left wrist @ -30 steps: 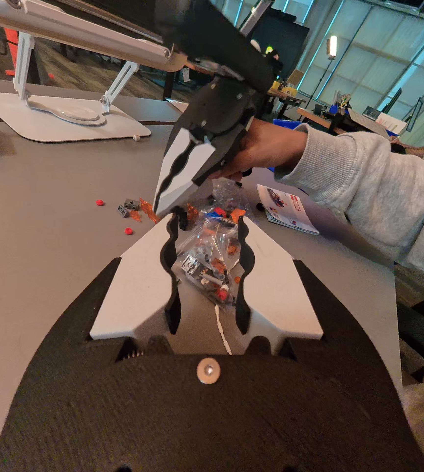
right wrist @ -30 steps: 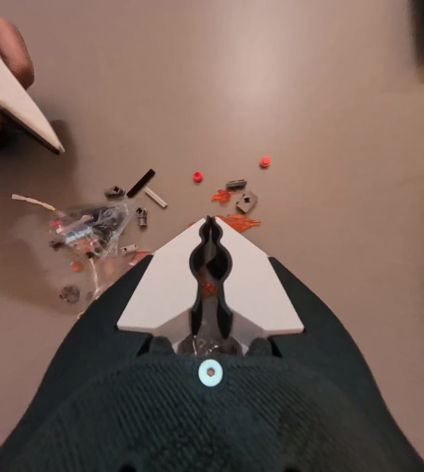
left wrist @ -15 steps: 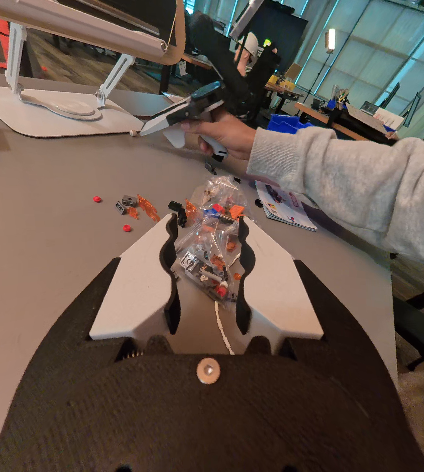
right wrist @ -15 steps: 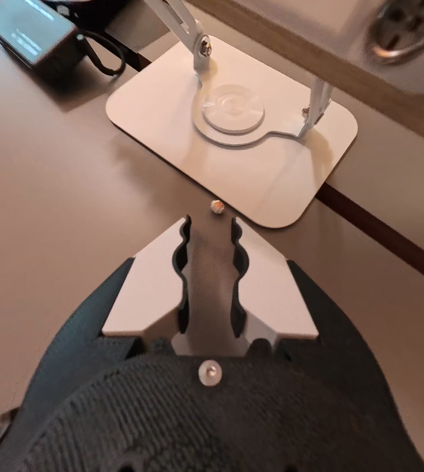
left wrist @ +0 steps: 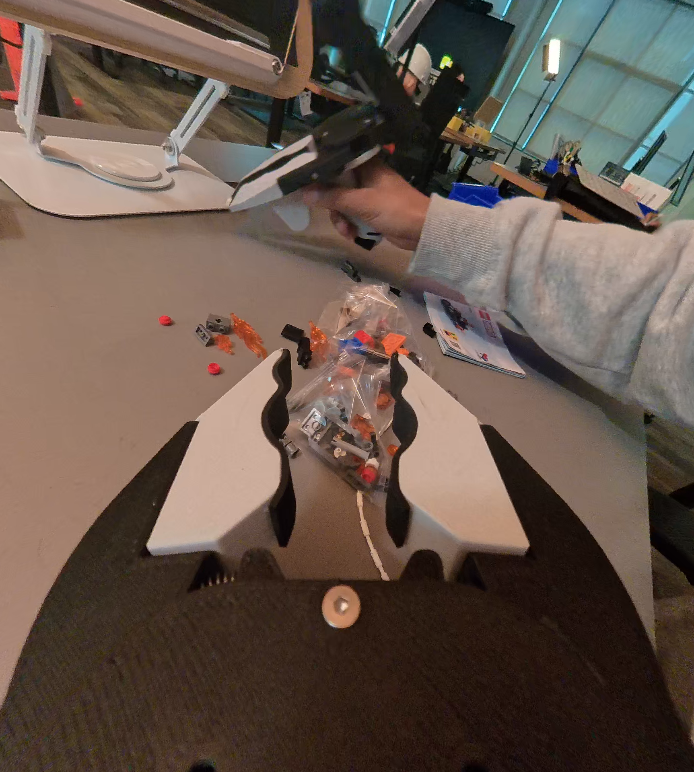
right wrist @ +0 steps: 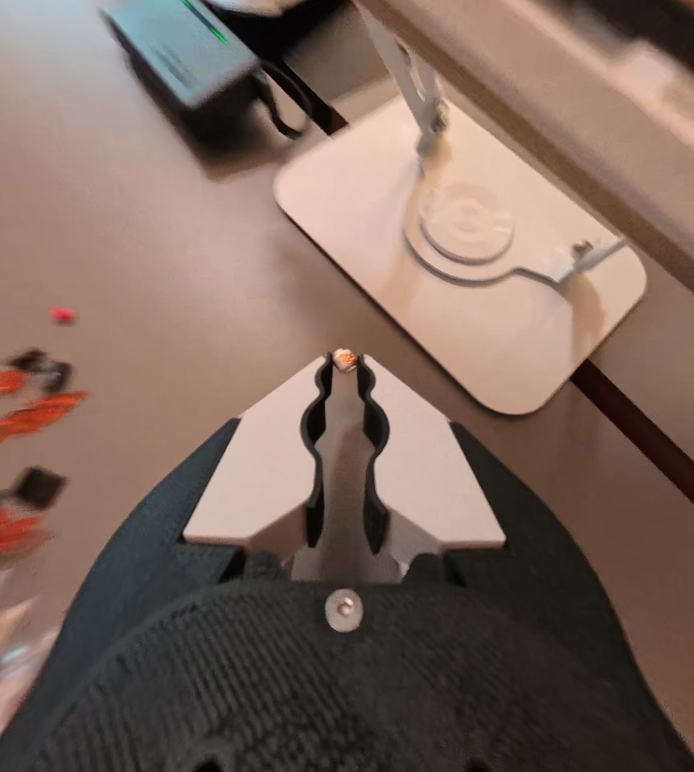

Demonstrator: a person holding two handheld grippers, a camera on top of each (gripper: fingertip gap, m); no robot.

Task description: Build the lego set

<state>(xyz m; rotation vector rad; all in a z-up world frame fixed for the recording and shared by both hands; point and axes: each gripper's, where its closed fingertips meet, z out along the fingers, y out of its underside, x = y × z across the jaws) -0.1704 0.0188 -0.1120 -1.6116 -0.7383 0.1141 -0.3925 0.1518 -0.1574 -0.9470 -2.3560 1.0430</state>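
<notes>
**Right gripper pinching a small piece by the stand**

Your right gripper (right wrist: 346, 361) has its tips closed on a tiny white-and-orange lego piece (right wrist: 345, 359), just beside the flat white stand base (right wrist: 483, 317) on the grey table (left wrist: 65, 417). Your left gripper (left wrist: 339, 367) is spread wide, its fingers either side of the clear plastic bag of mixed lego pieces (left wrist: 351, 413); loose orange, grey and red bricks (left wrist: 228, 334) lie nearby.

surface: grey table (left wrist: 65, 417)
far side: white stand base (left wrist: 86, 184)
middle: clear bag of lego pieces (left wrist: 353, 401), white chain piece (left wrist: 368, 534) trailing from it
left of bag: red studs (left wrist: 165, 320), grey bricks (left wrist: 217, 322), orange flame pieces (left wrist: 249, 334)
right: instruction booklet (left wrist: 470, 334)
</notes>
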